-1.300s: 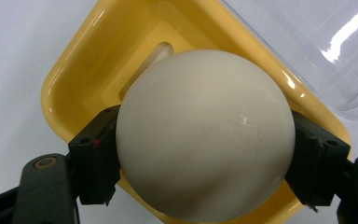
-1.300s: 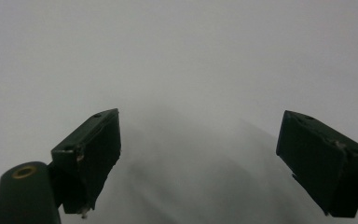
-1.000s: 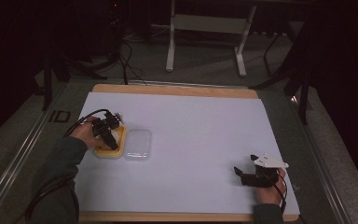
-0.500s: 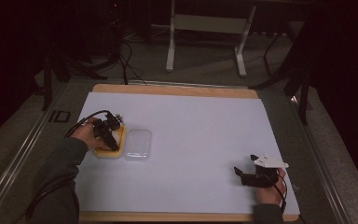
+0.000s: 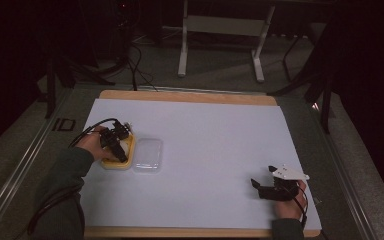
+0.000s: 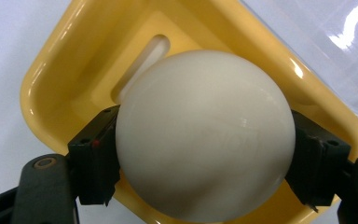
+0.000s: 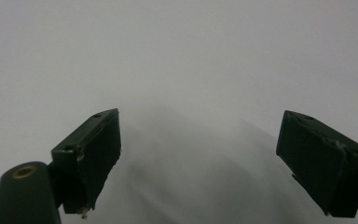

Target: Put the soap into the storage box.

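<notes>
1. Egg [image 6: 204,135]: a cream-white, smooth, glossy, rounded body sits over the yellow tray [image 6: 51,70], above the tray's moulded recess. A clear lid [image 5: 148,155] lies on the table just beside the tray, on the side away from the person's left hand.
2. Left gripper [image 6: 205,163]: the jaws are partly closed, with both black pads pressed against opposite flanks of the egg at its widest girth.
3. Handling judgement: the shell looks hard, light and slippery. If real, it is brittle. Apply only enough clamp force to prevent slip.
4. Grip point: hold across the widest girth, as shown. A grip nearer either end would probably squeeze the egg out of the pads.
5. Right gripper [image 7: 200,163]: the jaws stand wide apart and hold nothing. It rests on the white table cover [image 5: 220,145], well apart from the tray.
</notes>
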`<state>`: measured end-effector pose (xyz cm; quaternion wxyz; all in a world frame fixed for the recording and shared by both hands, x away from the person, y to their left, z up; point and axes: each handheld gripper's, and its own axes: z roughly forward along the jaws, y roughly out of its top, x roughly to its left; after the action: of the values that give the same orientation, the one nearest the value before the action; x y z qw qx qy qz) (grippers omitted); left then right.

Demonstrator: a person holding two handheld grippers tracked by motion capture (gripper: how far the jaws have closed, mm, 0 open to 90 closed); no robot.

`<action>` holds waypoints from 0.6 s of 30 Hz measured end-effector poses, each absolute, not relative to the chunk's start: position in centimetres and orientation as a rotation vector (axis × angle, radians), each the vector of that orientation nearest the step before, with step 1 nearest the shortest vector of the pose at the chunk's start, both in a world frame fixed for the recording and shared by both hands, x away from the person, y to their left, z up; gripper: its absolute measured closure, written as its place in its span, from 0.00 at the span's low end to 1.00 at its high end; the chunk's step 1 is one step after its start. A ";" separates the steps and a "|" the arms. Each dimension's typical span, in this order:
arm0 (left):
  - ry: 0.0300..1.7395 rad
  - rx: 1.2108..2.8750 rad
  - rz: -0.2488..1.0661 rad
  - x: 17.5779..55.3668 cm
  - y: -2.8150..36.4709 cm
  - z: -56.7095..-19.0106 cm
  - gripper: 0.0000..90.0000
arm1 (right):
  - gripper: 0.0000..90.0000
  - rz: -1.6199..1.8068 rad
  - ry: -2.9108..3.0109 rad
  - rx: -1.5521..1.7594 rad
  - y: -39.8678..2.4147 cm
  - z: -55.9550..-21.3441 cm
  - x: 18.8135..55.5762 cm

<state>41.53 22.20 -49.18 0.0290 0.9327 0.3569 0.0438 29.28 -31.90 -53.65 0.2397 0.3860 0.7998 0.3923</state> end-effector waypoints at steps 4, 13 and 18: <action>1.100 2.866 0.112 41.4 22.4 -49.2 0.26 | 0.15 1.072 2.190 1.056 -31.9 -53.6 29.3; 1.083 2.851 0.167 41.3 22.4 -49.2 0.18 | 0.15 1.071 2.192 1.054 -31.9 -53.6 29.3; 1.085 2.823 0.186 41.3 22.6 -48.8 0.16 | 0.15 1.071 2.192 1.053 -31.9 -53.6 29.3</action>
<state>41.32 22.63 -48.82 0.0559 0.9302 0.3577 0.0611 29.27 -31.87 -53.65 0.2398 0.3847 0.8009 0.3912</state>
